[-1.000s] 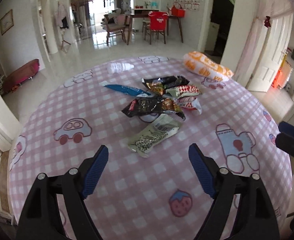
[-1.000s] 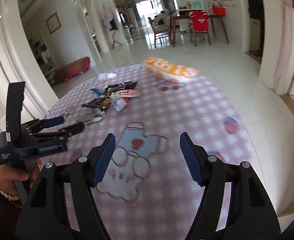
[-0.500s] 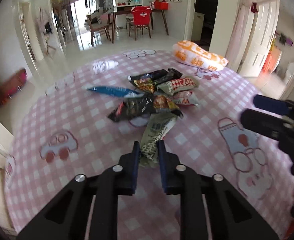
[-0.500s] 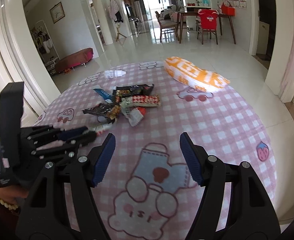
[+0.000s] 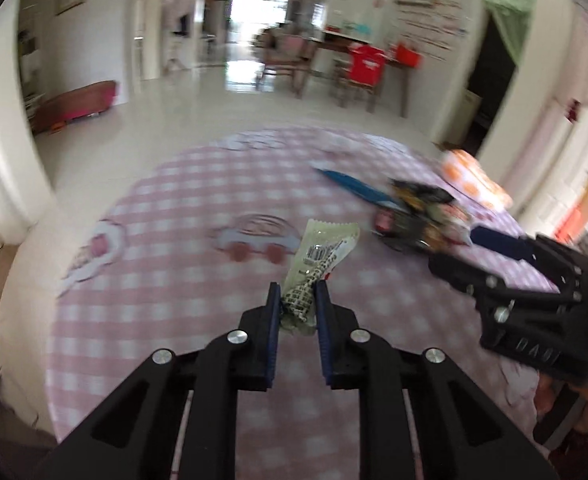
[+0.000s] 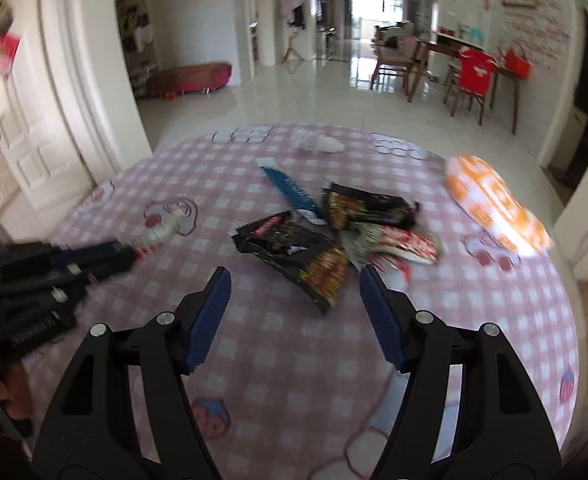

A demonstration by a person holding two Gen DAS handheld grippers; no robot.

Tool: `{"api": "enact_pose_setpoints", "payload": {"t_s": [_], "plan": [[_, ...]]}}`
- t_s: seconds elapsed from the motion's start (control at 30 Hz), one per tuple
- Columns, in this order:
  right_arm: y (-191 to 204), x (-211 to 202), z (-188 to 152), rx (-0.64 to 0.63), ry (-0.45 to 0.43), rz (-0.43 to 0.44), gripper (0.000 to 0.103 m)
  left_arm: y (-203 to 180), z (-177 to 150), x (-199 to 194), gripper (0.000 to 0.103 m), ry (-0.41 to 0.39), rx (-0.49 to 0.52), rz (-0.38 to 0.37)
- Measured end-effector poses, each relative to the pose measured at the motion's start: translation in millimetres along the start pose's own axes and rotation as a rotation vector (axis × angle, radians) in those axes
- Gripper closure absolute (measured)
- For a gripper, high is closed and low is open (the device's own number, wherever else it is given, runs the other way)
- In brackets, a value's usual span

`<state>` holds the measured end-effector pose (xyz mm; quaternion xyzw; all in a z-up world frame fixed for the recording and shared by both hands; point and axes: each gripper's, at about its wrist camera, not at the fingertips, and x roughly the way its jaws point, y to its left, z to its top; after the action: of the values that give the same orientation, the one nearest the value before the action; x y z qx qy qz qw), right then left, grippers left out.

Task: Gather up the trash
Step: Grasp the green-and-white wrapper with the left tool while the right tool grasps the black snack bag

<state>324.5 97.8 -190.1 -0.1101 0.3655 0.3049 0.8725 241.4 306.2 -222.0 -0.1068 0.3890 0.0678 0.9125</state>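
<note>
My left gripper (image 5: 297, 300) is shut on a pale green-and-white wrapper (image 5: 320, 256) and holds it lifted above the round table; it also shows at the left of the right wrist view (image 6: 129, 250). My right gripper (image 6: 294, 300) is open and empty, just short of a pile of wrappers: a black one (image 6: 298, 252), another black one (image 6: 368, 206), a red-and-white one (image 6: 402, 244) and a blue one (image 6: 291, 190). The pile shows blurred in the left wrist view (image 5: 414, 212), with my right gripper (image 5: 494, 240) beside it.
The table has a pink checked cloth (image 6: 294, 380). An orange-and-white bag (image 6: 494, 204) lies at its right edge. A crumpled white bottle (image 6: 318, 142) lies at the far edge. Beyond are tiled floor, chairs and a dining table.
My left gripper lifted the pale wrapper off the table and swung left, away from the pile. My right gripper moved in closer to the pile, still open.
</note>
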Motion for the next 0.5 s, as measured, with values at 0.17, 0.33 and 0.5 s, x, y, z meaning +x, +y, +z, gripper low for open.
{"api": "enact_pose_setpoints", "payload": {"t_s": [0.17, 0.33, 0.5], "plan": [[15, 32, 14, -0.102, 0.050, -0.005, 0.038, 9, 4, 3, 0.087, 0.002, -0.028, 0.024], [21, 54, 16, -0.198, 0.078, -0.063, 0.073, 3, 6, 5, 0.086, 0.008, -0.029, 0.018], [1, 43, 16, -0.120, 0.040, -0.030, 0.092, -5, 11, 4, 0.087, -0.002, -0.037, 0.011]]}}
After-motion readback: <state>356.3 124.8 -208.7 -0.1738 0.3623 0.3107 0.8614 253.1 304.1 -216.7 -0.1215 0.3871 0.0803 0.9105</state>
